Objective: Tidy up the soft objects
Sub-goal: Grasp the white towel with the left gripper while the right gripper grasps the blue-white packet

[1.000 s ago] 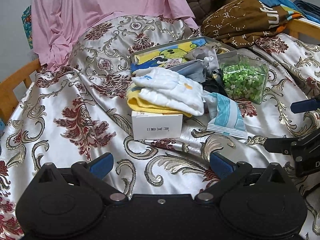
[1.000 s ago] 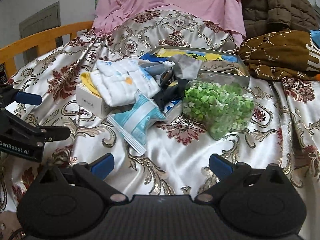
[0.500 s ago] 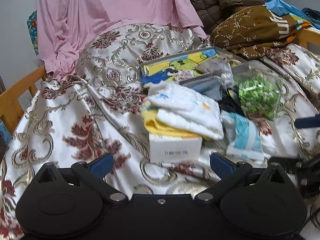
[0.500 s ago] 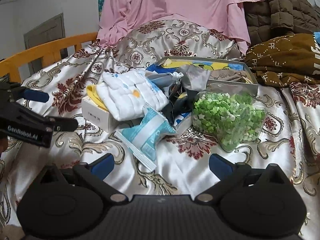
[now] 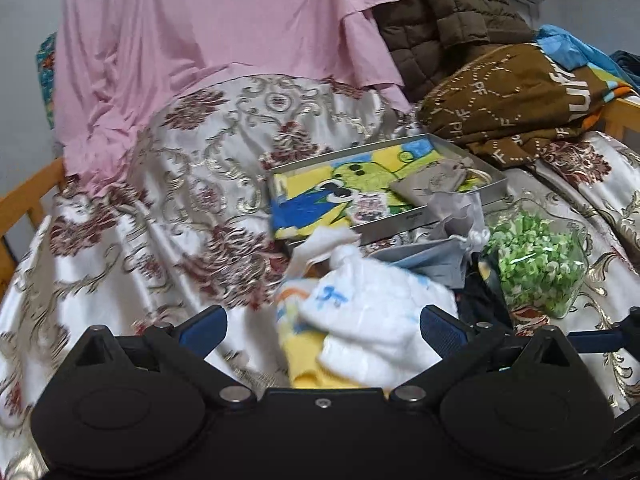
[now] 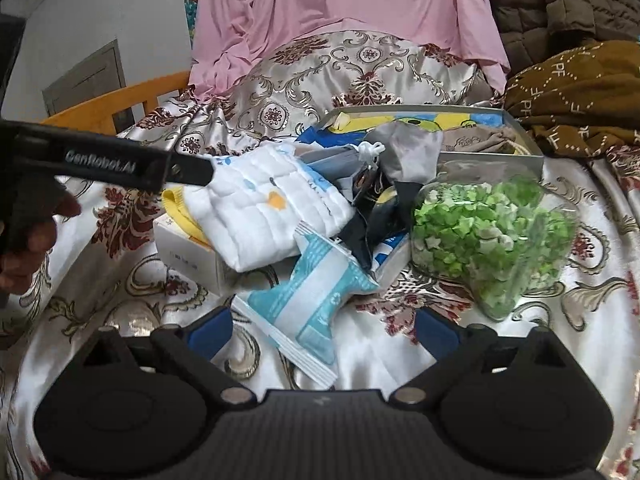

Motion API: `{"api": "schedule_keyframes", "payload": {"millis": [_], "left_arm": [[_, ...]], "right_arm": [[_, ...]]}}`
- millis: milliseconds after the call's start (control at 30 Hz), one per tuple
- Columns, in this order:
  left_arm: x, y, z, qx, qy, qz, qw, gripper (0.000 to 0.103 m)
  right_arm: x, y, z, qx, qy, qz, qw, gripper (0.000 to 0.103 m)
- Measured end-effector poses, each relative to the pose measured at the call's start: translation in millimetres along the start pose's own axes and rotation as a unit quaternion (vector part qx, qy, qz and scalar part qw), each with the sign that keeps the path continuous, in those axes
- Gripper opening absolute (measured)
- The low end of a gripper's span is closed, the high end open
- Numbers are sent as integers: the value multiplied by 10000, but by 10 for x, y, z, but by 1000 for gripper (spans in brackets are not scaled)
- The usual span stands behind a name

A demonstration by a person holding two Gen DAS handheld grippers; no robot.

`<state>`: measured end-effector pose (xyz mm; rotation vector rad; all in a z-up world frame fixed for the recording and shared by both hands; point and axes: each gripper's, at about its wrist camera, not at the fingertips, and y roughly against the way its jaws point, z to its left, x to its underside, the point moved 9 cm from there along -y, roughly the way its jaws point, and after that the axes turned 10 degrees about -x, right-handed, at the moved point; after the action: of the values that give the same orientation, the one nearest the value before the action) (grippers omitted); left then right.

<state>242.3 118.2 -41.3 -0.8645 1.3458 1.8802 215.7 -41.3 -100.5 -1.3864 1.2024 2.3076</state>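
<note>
— While the left gripper (image 5: pixel 322 330) hangs low over the pile, how do its fingers (image 5: pixel 204 324) stand?

— Spread wide, holding nothing. The white quilted cloth (image 5: pixel 372 312) sits between the blue pads, close under the camera and blurred, so I cannot tell whether either pad touches it. From the right wrist view, one left finger reaches in level from the left edge, its tip at the cloth's upper left corner.

— And the hand behind it?

— A hand (image 6: pixel 28 240) is wrapped round the left gripper's handle at the left edge of that view; only part of it shows.

— The right gripper (image 6: pixel 322 330)?

— Fingers also wide apart and empty, pointing at the pile from nearer the viewer. A teal and white packet (image 6: pixel 316 300) lies on the bedspread (image 6: pixel 132 288) just ahead of them, its lower end between the pads.

— What holds what?

— The white cloth lies on a yellow cloth (image 6: pixel 180 204), and both rest on a small white box (image 6: pixel 188 252). Behind them stands an open metal tin (image 5: pixel 452 212); inside lie a bright cartoon-print fabric (image 5: pixel 320 196) and a grey-brown pouch (image 5: pixel 432 184). A grey drawstring bag (image 6: pixel 404 152) spills over the tin's near edge onto dark fabric (image 6: pixel 380 216). To the right, a clear jar (image 6: pixel 496 236) lies on its side, packed with green and white paper stars.

— Farther back?

— A pink garment (image 5: pixel 216 48) draped over the bed's head, with brown bedding (image 5: pixel 500 100) to its right.
</note>
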Motion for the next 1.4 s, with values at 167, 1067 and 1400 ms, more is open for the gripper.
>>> {"api": "schedule_keyframes", "payload": {"millis": [167,1067,1400], "left_arm": [[-19,-143,-154,273,-208,165,9993,102],[122,-265,-357,268,-702,598,9954,59],[93,-188,-461,321,-1028,471,9931,25]], "right_arm": [[-29,-72,-31,-159,-124,-110,9997,93],[13,-88,-16,-343,-151,-162,9992,43],[21,-74,-14,-314,-154,-190,9992,39]]}}
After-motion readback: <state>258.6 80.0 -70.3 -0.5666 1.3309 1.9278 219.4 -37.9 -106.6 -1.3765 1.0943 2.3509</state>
